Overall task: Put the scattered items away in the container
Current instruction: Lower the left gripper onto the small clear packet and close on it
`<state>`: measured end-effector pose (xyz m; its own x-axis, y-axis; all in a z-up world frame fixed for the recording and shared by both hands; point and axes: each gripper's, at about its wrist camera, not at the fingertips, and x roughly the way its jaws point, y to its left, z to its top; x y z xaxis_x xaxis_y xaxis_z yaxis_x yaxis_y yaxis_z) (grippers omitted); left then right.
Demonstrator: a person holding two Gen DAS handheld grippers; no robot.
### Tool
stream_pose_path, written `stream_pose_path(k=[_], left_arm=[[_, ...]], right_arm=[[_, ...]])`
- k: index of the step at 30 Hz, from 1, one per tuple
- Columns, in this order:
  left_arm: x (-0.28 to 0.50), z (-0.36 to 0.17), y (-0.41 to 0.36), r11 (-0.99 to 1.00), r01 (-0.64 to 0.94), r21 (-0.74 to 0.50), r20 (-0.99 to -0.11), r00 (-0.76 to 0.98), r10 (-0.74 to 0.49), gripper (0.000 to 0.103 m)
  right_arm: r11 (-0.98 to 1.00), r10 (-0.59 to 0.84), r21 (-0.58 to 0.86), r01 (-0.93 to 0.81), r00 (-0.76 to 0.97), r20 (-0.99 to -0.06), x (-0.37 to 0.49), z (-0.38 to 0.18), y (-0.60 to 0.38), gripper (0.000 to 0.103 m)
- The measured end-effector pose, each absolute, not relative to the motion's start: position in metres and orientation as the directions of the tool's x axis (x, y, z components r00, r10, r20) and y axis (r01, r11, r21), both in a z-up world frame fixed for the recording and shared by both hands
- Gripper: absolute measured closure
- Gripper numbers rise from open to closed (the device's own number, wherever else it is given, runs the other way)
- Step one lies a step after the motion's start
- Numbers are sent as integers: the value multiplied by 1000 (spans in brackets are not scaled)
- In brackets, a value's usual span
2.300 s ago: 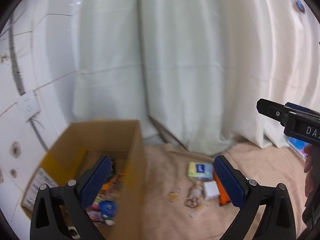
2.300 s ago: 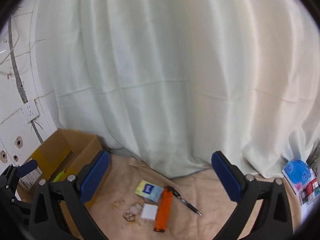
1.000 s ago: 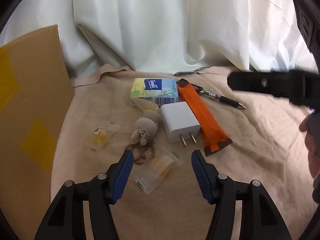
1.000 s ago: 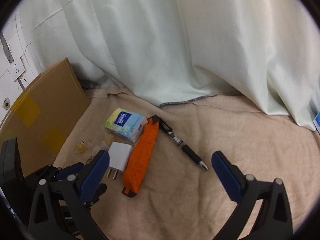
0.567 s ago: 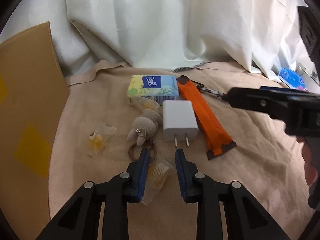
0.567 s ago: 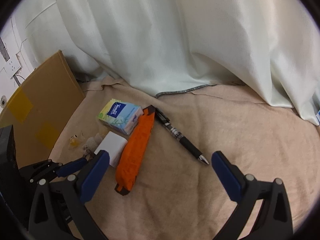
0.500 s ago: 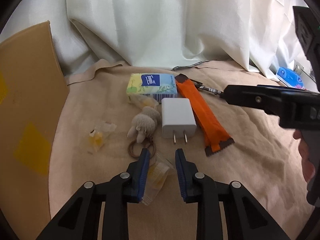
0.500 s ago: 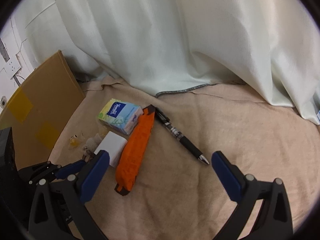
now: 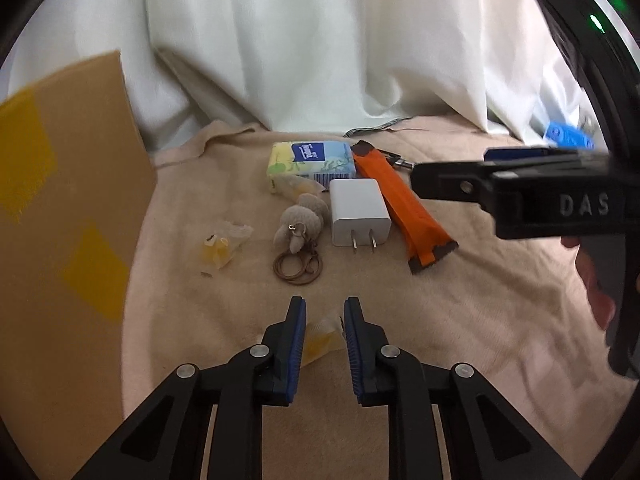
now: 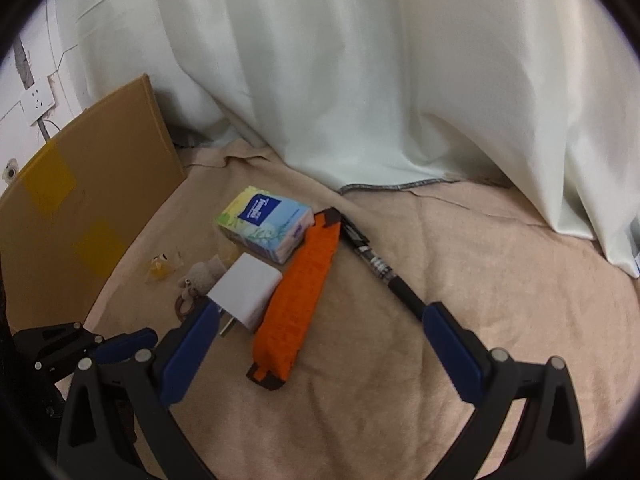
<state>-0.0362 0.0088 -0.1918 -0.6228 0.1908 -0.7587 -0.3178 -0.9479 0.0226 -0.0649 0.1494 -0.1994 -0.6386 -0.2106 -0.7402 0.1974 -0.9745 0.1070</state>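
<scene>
Pick-up under way: left gripper (image 9: 324, 332), jaws drawn close, clamped on a small clear sachet w/ yellow contents (image 9: 320, 340), low over the beige cloth (image 9: 460, 320); right gripper (image 10: 316, 344) hangs wide apart, empty, above the orange packet (image 10: 296, 300). Cardboard box (image 9: 60, 240), the container, stands at 9 o'clock in the left view. Next move, by judgement: lift sachet clear, swing it toward 9 o'clock over the box rim, release. Left view alone shows the grasp, plus plush keyring (image 9: 300, 224), charger (image 9: 358, 212), tissue pack (image 9: 312, 160) at 12 o'clock; right view alone shows the full black pen (image 10: 380, 268) and wall socket (image 10: 38, 100), approx 10 o'clock
</scene>
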Motion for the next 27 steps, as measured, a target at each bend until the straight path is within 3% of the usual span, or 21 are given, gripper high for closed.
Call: stream_pose_path(k=[10,13,15,22,27], left_arm=[[-28,-189,4,-946,-323,45,-759,-627,178,76],[-20,-184,0,-954,-293,58,-742,-653,155,58],[-16,-179,-5,-959,-278,53,-728,-669,154,27],[-22,-184,-14,-976,-220,6,-756,-640,140,25],[-24,-191,-4,-962,-274,-3,-776,-607,175,25]], right_arm=[[-980,-197,132,148,-650,-734,-66,-196,156,0],[-981,-193,131,144,-650,-735,-66,-197,156,0],[-980,-196,135,143,-649,-735,-66,-197,157,0],[-980,-199,140,142,-650,-733,-67,-197,157,0],[-979,-205,147,143,-642,-739,-67,-198,157,0]])
